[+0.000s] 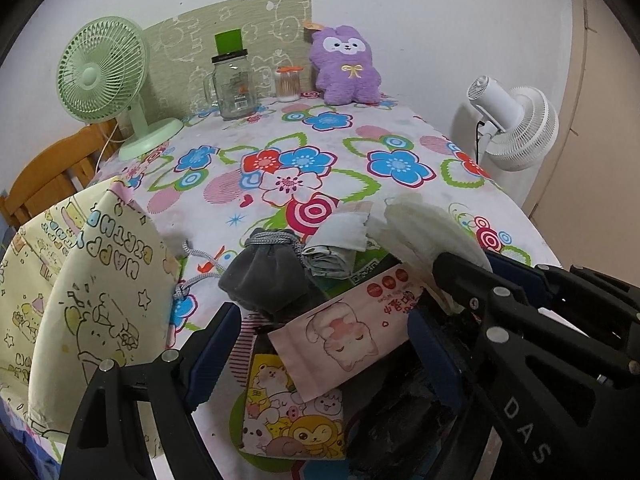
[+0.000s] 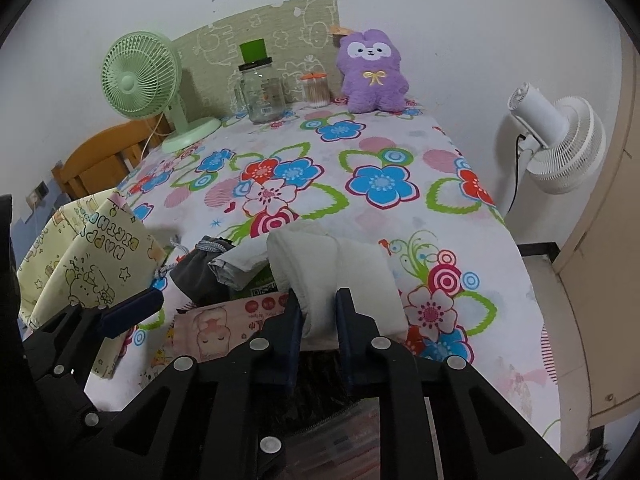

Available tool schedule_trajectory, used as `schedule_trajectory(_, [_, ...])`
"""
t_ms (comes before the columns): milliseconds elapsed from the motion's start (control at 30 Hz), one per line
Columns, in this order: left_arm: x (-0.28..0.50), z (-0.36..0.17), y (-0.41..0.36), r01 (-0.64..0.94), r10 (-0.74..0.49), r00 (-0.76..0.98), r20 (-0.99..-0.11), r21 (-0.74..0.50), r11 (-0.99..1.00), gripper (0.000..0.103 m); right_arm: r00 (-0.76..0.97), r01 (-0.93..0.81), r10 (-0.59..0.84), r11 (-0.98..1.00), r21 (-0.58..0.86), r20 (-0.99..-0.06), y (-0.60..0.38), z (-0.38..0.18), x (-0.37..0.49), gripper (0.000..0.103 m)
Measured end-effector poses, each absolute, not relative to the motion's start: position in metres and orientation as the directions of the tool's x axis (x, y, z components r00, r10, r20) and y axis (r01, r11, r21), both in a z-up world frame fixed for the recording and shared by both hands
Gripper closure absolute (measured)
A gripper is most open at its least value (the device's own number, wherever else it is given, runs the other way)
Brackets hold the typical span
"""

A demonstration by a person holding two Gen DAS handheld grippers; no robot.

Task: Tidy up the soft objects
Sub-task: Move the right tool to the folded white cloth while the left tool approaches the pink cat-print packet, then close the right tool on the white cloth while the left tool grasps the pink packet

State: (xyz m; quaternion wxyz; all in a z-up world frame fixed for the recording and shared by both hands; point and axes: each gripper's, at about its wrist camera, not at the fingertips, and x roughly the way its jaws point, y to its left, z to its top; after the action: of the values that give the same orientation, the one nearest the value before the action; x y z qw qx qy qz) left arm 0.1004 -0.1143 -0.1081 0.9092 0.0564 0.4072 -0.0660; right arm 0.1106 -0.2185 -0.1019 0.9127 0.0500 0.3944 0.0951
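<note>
My right gripper [image 2: 318, 320] is shut on a folded white cloth [image 2: 340, 276] and holds it just above the pile at the table's near edge; it also shows in the left wrist view [image 1: 424, 232]. My left gripper [image 1: 320, 344] is open and empty over a pink tissue pack [image 1: 352, 332] and a yellow cartoon pack [image 1: 296, 420]. A grey drawstring pouch [image 1: 264, 276] and a grey folded cloth [image 1: 332, 256] lie just beyond. A purple plush [image 1: 346, 66] stands at the far edge. A yellow "Happy Birthday" bag [image 1: 80, 304] stands open at the left.
A green desk fan [image 1: 100, 76], a glass jar [image 1: 234, 84] and a cotton swab jar [image 1: 288, 84] stand at the back of the flowered tablecloth [image 1: 320, 152]. A white fan [image 1: 512, 128] stands off the right edge. A wooden chair [image 1: 52, 168] is at the left.
</note>
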Motion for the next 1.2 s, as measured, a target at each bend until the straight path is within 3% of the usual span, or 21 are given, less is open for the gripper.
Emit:
schedule_trajectory(633, [0.096,-0.106,-0.128,0.265,-0.108,0.666,-0.738,0.098,0.959,0.019,0.671,-0.101,0.192,0.981,0.168,-0.716,-0.226,-0.1,0.1,0.084])
schedule_trajectory(1000, [0.103,-0.115,-0.133,0.33,-0.171,0.615,-0.769,0.055,0.942,0.051,0.657,-0.096,0.204,0.977,0.189,-0.725,-0.229,-0.106,0.102,0.084])
schedule_trajectory(1200, [0.103,-0.115,-0.133,0.345,-0.192,0.597,-0.779,0.033,0.938,0.058,0.656,-0.095,0.208,0.976,0.194,-0.726,-0.229,-0.106,0.103,0.084])
